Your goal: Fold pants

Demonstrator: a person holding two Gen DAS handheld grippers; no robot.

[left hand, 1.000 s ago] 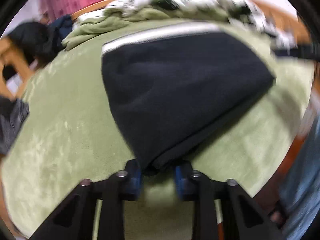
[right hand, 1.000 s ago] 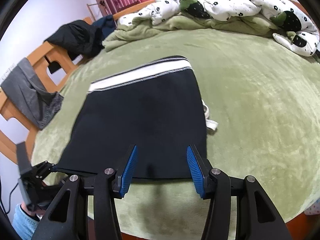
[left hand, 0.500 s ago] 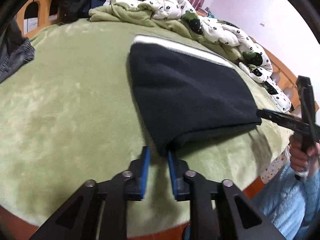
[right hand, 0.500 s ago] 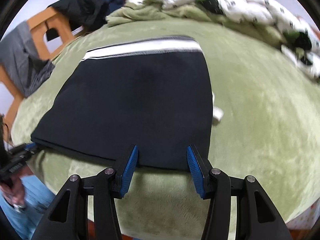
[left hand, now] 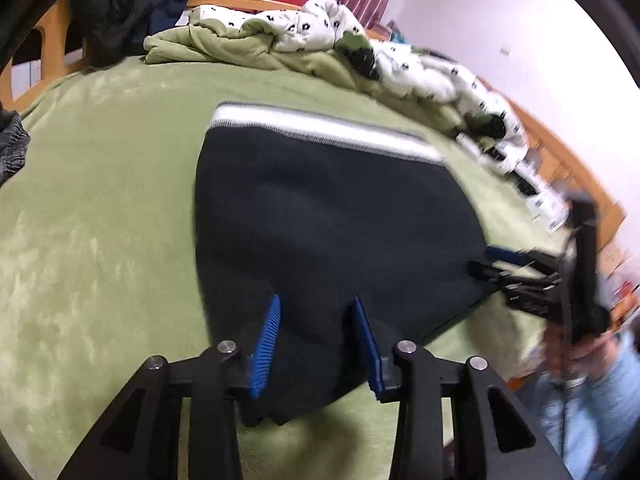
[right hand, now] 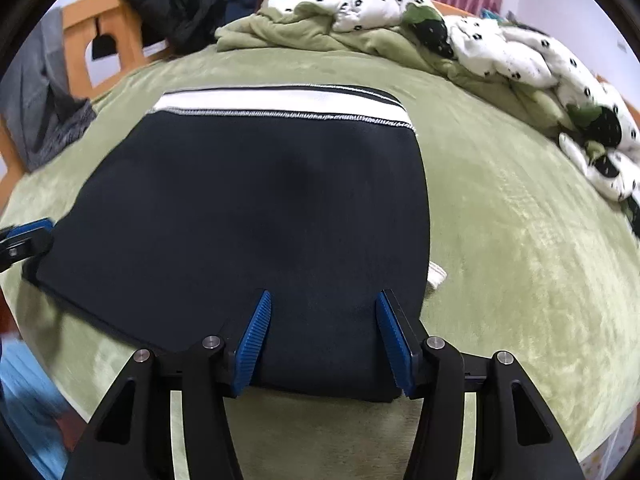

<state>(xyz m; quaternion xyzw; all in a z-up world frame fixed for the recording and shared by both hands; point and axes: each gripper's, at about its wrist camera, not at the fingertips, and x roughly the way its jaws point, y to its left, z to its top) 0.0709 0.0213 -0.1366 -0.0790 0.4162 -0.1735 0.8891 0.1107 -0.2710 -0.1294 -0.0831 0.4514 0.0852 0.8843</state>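
The pants (right hand: 256, 208) lie flat on the green blanket (right hand: 520, 240) of the bed, near its front edge, already folded into a compact dark block. The white waistband (right hand: 280, 102) runs across the far side, and a short white drawstring end (right hand: 436, 278) pokes out at the right edge. The surface is smooth, with no large wrinkles visible; the near edge shows stacked layers.

The left gripper (left hand: 316, 344) stands over the near left corner of the block. Its jaws are opening, with the corner of the cloth between them and the blue pads clear of it, so that corner appears released. The right gripper (right hand: 324, 340) straddles the near right part of the fold, jaws spread apart; the pads do not press on the fabric.

Judgement: the folding looks largely complete. What remains, at most, is one further fold to halve the block, or squaring the edges and tucking the drawstring.

Beyond the pants, a rumpled spotted quilt (right hand: 500, 48) lies along the far side, and dark clothes (right hand: 172, 4) hang on the wooden bed frame (right hand: 104, 32).
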